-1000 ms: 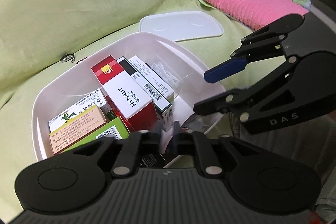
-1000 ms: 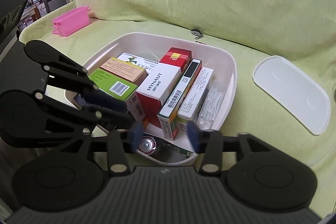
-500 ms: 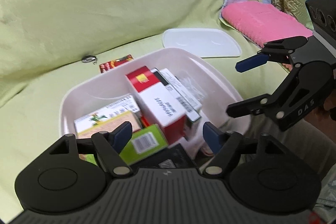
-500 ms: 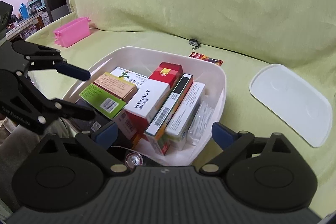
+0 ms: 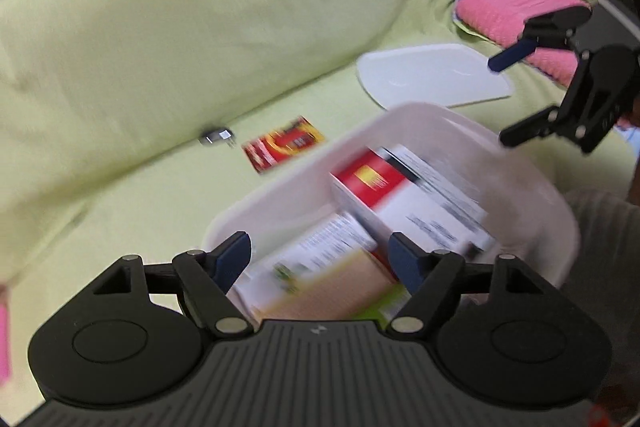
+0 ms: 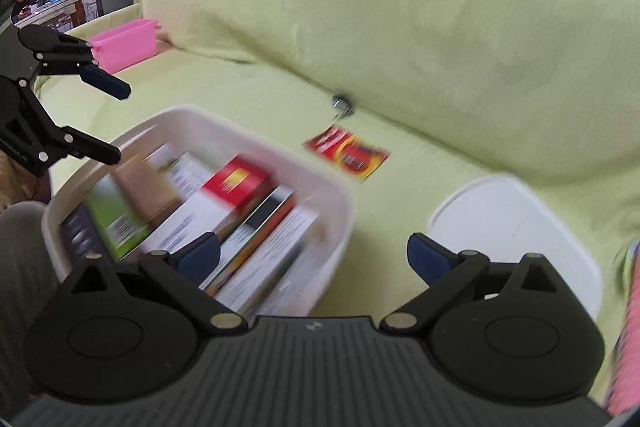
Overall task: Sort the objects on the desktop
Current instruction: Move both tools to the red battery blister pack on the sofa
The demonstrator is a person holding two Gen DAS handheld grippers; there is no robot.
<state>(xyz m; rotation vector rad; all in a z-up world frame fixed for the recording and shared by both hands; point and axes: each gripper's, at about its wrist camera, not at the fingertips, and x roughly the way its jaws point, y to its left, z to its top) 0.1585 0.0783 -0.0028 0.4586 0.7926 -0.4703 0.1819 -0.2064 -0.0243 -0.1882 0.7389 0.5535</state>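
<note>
A white plastic bin [image 5: 400, 115] sits on the green sofa seat, packed with several medicine boxes, among them a red-topped box [image 5: 368, 183]. My left gripper [image 5: 318, 261] hangs open over the bin's near left corner with nothing between its fingers. My right gripper [image 6: 314, 257] is open too, above the bin's [image 6: 344, 203] right end and the red-topped box [image 6: 236, 183]. A flat red packet [image 5: 284, 143] [image 6: 348, 153] lies on the seat behind the bin. Each gripper shows in the other's view: the right gripper [image 5: 560, 87], the left gripper [image 6: 60, 107]. Both views are blurred.
The bin's white lid [image 5: 432, 75] [image 6: 516, 227] lies flat on the seat to the right. A small metal object [image 5: 218, 137] [image 6: 340, 105] rests at the backrest crease. A pink cushion [image 5: 516, 11] is at the far right, a pink basket [image 6: 124, 45] at the far left.
Both grippers went from nearly shut at the bin's near rim to wide open and drew back. Both views swung toward the backrest, bringing the red packet into sight.
</note>
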